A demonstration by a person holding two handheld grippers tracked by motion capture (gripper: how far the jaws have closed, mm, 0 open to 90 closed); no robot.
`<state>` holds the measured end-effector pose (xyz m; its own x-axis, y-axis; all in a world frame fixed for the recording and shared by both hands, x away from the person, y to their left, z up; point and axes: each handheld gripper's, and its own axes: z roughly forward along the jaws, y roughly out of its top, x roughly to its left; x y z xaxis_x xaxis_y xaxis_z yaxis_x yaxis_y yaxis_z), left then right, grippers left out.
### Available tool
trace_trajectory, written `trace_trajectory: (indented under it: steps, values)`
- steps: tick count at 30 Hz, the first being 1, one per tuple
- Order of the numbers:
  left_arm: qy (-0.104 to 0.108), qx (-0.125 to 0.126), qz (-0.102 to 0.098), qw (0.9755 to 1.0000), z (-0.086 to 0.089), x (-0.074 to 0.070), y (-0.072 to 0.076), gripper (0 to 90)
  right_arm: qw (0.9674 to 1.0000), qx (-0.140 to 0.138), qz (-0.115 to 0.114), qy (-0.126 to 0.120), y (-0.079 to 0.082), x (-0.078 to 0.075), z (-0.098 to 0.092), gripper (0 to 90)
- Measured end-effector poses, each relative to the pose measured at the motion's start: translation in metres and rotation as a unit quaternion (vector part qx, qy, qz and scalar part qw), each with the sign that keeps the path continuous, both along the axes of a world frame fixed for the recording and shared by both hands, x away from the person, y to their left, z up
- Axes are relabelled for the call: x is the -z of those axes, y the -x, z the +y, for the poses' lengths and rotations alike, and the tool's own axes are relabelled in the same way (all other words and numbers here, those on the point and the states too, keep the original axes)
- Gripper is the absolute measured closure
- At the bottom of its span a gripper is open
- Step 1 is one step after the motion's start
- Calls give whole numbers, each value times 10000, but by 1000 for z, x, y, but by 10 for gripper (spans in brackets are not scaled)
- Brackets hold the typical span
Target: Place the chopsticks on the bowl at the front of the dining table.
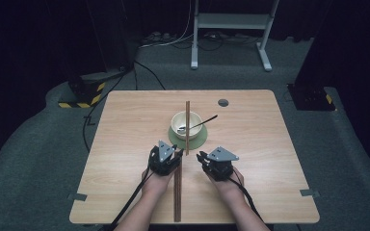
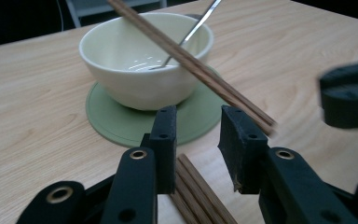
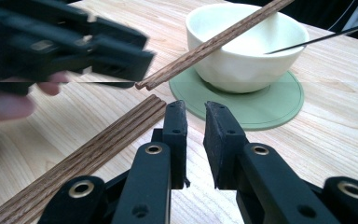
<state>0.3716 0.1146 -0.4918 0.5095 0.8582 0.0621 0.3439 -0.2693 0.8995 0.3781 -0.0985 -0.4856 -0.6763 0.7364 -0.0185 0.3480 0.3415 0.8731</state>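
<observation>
In the left gripper view the other gripper was a blur cut off at the right edge, and the spoon ran out past the top. In the right gripper view a blurred hand was cut off at the left, and the chopsticks on the table ran out at the bottom corner.

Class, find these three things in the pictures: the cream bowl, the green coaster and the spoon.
cream bowl (image 2: 135, 79), left gripper view, outer wall.
green coaster (image 3: 265, 105), right gripper view, bare front part.
spoon (image 1: 203, 122), high view, handle.
</observation>
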Motion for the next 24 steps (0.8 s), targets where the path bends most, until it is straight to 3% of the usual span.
trace_trajectory:
  steps: [9,24]
  values:
    - [-266,213,-30,9994,-8,7,14,655,10000,-41,-18,32,0,1,-1,785]
    - [-186,244,-85,9995,-7,6,15,672,10000,-15,45,-39,-1,1,-1,785]
